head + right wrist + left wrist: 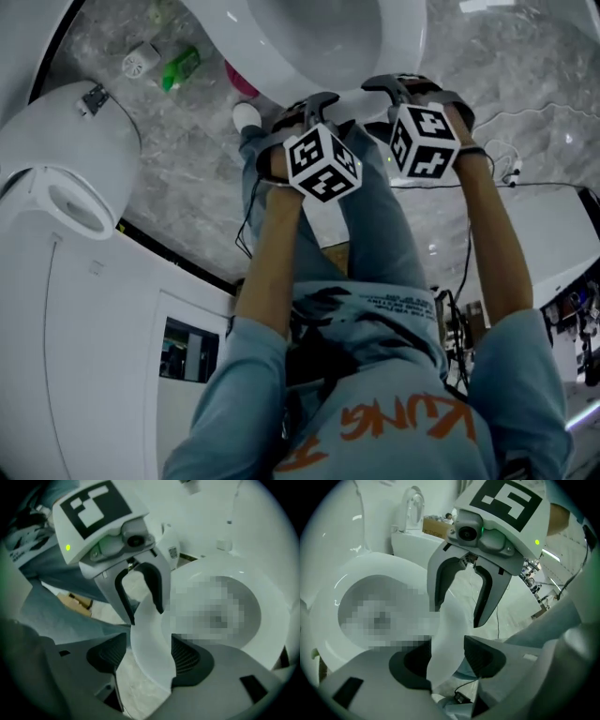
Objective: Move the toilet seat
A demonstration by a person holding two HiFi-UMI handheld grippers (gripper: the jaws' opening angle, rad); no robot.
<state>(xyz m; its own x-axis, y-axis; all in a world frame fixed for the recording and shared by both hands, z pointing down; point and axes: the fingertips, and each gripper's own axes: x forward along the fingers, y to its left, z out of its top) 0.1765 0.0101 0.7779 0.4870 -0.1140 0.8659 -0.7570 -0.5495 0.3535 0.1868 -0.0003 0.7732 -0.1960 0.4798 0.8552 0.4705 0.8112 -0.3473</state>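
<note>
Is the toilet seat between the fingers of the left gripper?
Yes, the white seat passes straight between the left gripper's two dark fingers.

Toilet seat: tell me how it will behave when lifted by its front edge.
Probably stiff: the toilet seat shows a moulded curve between the left gripper's open jaws. Likely slippery: the surface looks smooth and glossy. Its thin edge may give the pads little to bite.

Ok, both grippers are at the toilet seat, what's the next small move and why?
Probably close both jaws on the toilet seat before lifting. Its front edge runs between the open jaws of the left gripper and the right gripper, so neither grips it yet.
</note>
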